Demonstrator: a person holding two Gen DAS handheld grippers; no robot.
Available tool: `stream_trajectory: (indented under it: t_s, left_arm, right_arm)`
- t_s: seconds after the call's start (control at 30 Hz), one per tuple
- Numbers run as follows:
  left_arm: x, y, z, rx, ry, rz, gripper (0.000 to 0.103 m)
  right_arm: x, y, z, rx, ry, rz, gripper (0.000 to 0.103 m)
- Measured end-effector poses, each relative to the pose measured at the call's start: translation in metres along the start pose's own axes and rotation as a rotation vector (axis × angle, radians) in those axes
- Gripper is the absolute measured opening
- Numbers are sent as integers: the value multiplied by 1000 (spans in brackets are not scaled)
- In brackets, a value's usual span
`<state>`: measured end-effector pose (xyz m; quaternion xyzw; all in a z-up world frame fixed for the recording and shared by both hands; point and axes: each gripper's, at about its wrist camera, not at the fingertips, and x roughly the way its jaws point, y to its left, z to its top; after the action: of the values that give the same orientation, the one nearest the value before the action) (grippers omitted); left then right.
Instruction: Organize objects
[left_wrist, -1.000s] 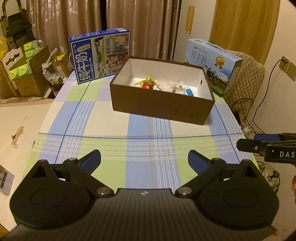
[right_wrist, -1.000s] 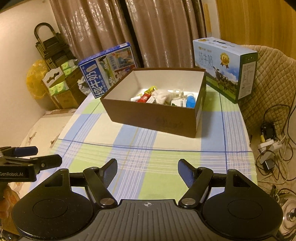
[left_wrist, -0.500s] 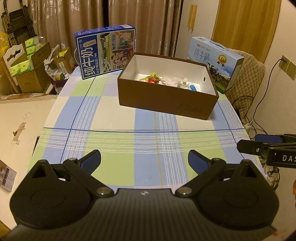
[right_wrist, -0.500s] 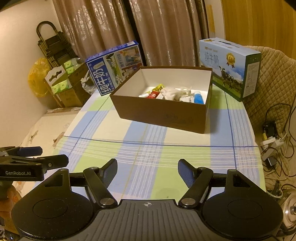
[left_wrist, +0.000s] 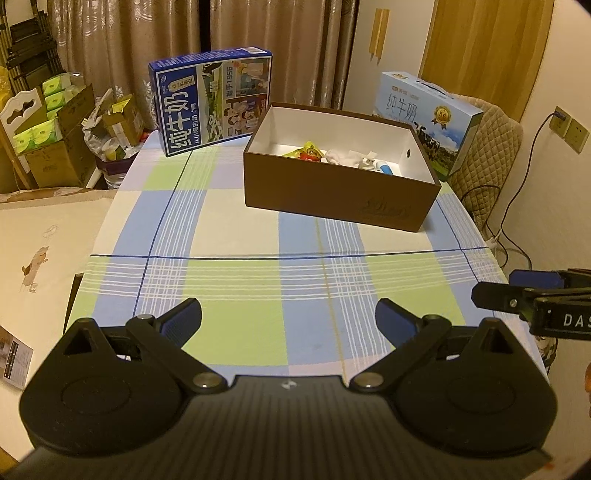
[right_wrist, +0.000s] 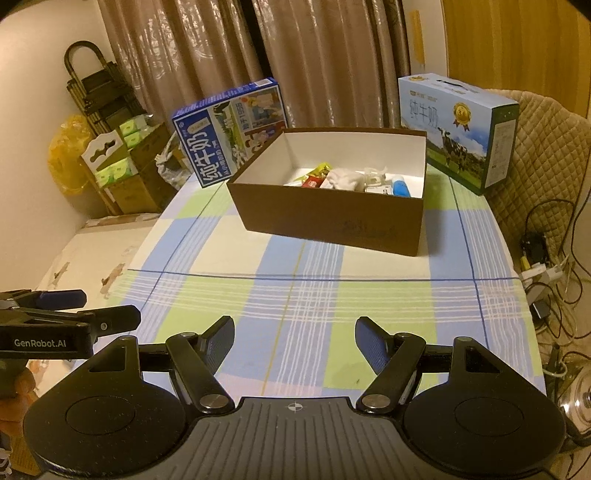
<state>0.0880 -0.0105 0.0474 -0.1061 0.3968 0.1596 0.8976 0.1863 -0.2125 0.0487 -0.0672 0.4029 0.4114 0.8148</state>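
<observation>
A checked blue, green and cream cloth covers the table (left_wrist: 295, 288), which stands before brown curtains in a dim, warmly lit room. On the far half sits an open brown cardboard box (left_wrist: 343, 199) with a white interior. Small items (right_wrist: 354, 179) lie heaped along its far side: a yellow and red snack packet, white crumpled wrapping and a blue-capped tube. These look like the sorted objects, gathered in one container so the cloth stays free. A dark blue milk carton box (left_wrist: 210, 99) stands upright at the far left, just behind the brown box. A light blue milk gift box (right_wrist: 458, 129) stands at the far right. The left gripper (left_wrist: 288, 321) hovers over the near edge, fingers spread wide and holding nothing. The right gripper (right_wrist: 295, 341) is likewise open and empty beside it, well apart from the box. Judging by this, the sorting seems finished or nearly so.
</observation>
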Motion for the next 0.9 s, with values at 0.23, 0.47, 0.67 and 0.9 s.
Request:
stream_trajectory:
  t_s: [0.23, 0.47, 0.67, 0.9]
  left_arm:
    - [2, 5, 0, 15, 2, -20, 99]
    - [5, 5, 2, 29, 4, -38, 99]
    - [9, 2, 4, 37, 9, -46, 99]
    - [13, -1, 7, 39, 13, -46, 99]
  right_arm:
    - [1, 8, -5, 10, -1, -16, 70]
    - [2, 7, -6, 27, -1, -34, 70]
    - [2, 6, -6, 33, 1, -40, 70]
    - [3, 3, -4, 36, 3, -41, 70]
